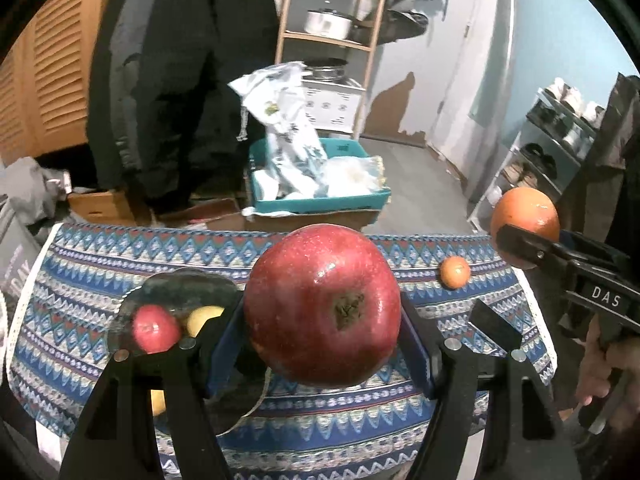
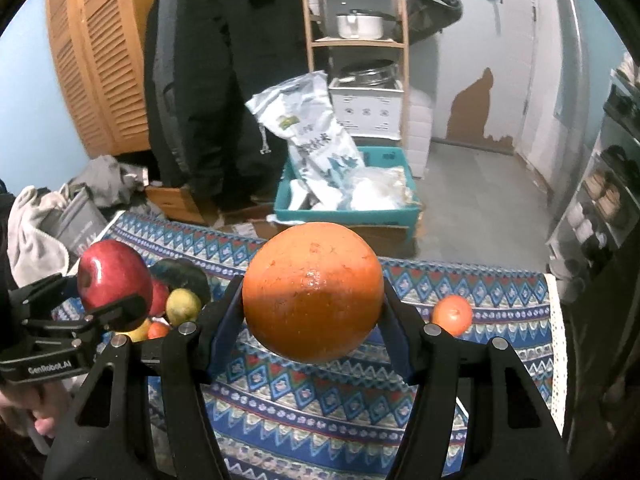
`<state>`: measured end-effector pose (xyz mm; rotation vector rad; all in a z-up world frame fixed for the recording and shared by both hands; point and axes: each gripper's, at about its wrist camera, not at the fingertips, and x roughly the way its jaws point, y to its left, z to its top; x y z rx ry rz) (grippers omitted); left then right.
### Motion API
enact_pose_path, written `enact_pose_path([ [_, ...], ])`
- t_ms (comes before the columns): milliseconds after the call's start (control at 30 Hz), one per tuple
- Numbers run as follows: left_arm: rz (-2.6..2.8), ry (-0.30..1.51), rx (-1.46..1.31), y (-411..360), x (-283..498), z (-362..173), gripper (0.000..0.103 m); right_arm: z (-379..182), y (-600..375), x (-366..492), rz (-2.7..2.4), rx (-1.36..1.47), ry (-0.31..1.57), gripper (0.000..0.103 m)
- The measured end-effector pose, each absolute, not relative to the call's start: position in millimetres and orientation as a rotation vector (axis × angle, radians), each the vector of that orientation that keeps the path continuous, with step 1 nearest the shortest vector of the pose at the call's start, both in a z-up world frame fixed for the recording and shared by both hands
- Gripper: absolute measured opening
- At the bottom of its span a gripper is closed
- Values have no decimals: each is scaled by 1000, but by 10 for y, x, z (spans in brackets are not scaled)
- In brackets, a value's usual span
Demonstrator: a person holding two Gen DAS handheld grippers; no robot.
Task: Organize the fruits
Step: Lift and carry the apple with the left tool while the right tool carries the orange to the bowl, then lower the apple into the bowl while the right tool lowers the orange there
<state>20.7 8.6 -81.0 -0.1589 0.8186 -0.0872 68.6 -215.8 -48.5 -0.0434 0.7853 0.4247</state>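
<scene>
**Two fruits held aloft above a patterned cloth**

A large red apple (image 1: 322,306) is clamped between the pads of the left gripper (image 1: 322,320) and is held clear of the tablecloth (image 1: 80,264). Its skin is deep red, glossy and finely speckled, and its dried brown calyx is turned toward the camera. A big orange (image 2: 313,292) is gripped in the same way by the right gripper (image 2: 313,308), its jaws closed against both sides; the peel is dimpled, bright in the light and shaded across the top. Both fruits are seen raised above the blue, zigzag-patterned cloth.

On the cloth, a glass plate (image 1: 180,280) is seen at the left, and a small red fruit (image 1: 156,328) and a yellow fruit (image 1: 204,318) are held in it. A small mandarin (image 1: 455,272) is left alone on the cloth near the right edge, well apart from the plate. A teal crate (image 2: 348,214) filled with bags is seen on the floor beyond the table.
</scene>
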Motion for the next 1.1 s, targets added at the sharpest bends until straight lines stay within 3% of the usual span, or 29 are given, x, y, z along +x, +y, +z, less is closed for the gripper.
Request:
enact_pose_path([
  [1100, 101, 926, -276, 1336, -50, -1399, 72, -1069, -405, 827, 695, -143, 987, 63],
])
